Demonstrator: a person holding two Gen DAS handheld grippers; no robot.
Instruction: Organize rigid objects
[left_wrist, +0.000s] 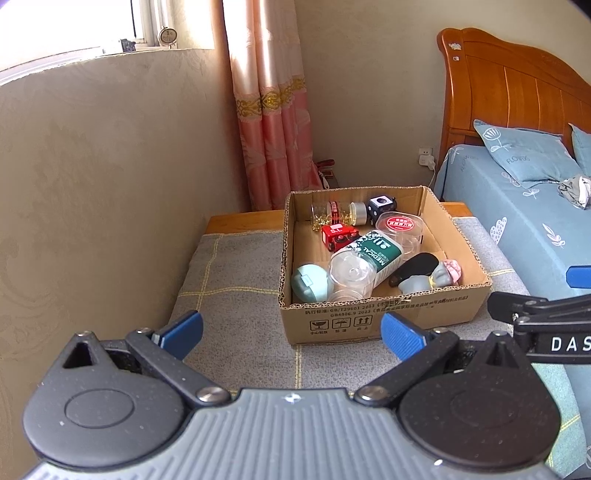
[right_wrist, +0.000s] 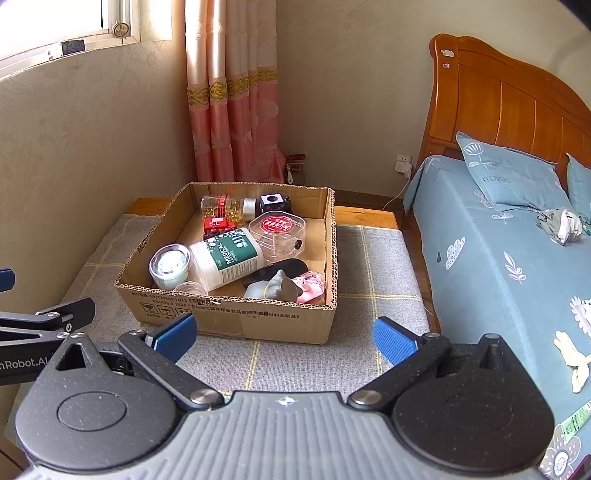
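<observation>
An open cardboard box (left_wrist: 388, 317) (right_wrist: 236, 317) stands on a grey checked mat. Inside lie a white bottle with a green "MEDICAL" label (left_wrist: 373, 254) (right_wrist: 229, 258), a red toy car (left_wrist: 340, 236) (right_wrist: 218, 226), a clear jar of gold pins (left_wrist: 332, 213) (right_wrist: 225, 206), a black cube (left_wrist: 382, 206) (right_wrist: 273, 202), a clear case with a red label (left_wrist: 400, 226) (right_wrist: 279, 230), a mint green round case (left_wrist: 308, 282), a grey figurine (left_wrist: 428, 280) (right_wrist: 277, 288) and a black oblong piece (left_wrist: 413, 266) (right_wrist: 277, 271). My left gripper (left_wrist: 291, 334) and right gripper (right_wrist: 284, 338) hover open and empty just before the box's near wall.
A beige wall (left_wrist: 92, 184) is at the left, a pink curtain (left_wrist: 273, 129) behind. A bed with a blue sheet (right_wrist: 498, 258), pillows and a wooden headboard (right_wrist: 517, 107) runs along the right. The other gripper's arm shows at each view's edge.
</observation>
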